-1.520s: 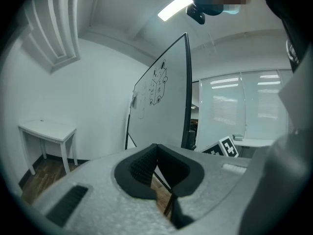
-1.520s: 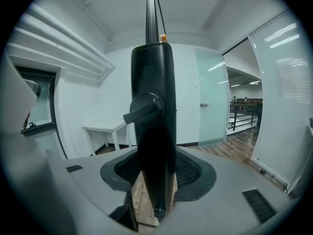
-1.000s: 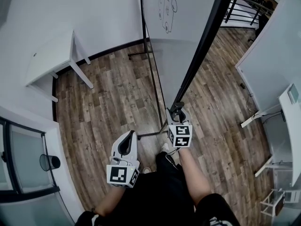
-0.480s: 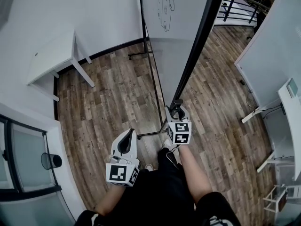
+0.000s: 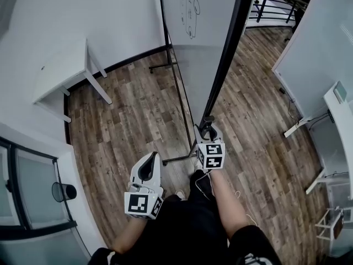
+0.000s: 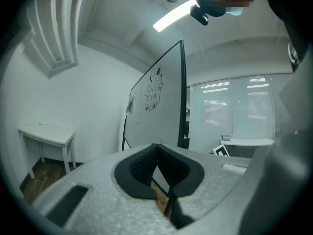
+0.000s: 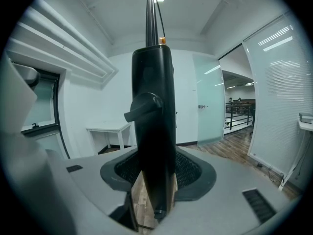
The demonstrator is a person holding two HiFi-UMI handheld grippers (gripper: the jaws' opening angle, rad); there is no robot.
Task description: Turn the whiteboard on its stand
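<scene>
The whiteboard [image 5: 190,15] stands on its thin black stand [image 5: 177,87], with pen drawings near its top. Its thick black frame edge [image 5: 225,59] runs down toward me. My right gripper [image 5: 208,131] is shut on the lower end of that frame, and in the right gripper view the black frame [image 7: 155,131] fills the gap between the pads [image 7: 193,173]. My left gripper [image 5: 147,169] hangs lower left, apart from the board, its pads together on nothing. The left gripper view shows the whiteboard [image 6: 156,106] ahead beyond the jaws.
A white table [image 5: 63,65] stands against the wall at left. A frosted glass partition [image 5: 317,32] and a white desk [image 5: 339,115] are at right. A dark bin [image 5: 63,192] sits behind glass at lower left. The stand's foot [image 5: 164,64] lies on the wood floor.
The black frame edge has swung a little to the left in the head view, with my right gripper still on it. The left gripper has stayed put.
</scene>
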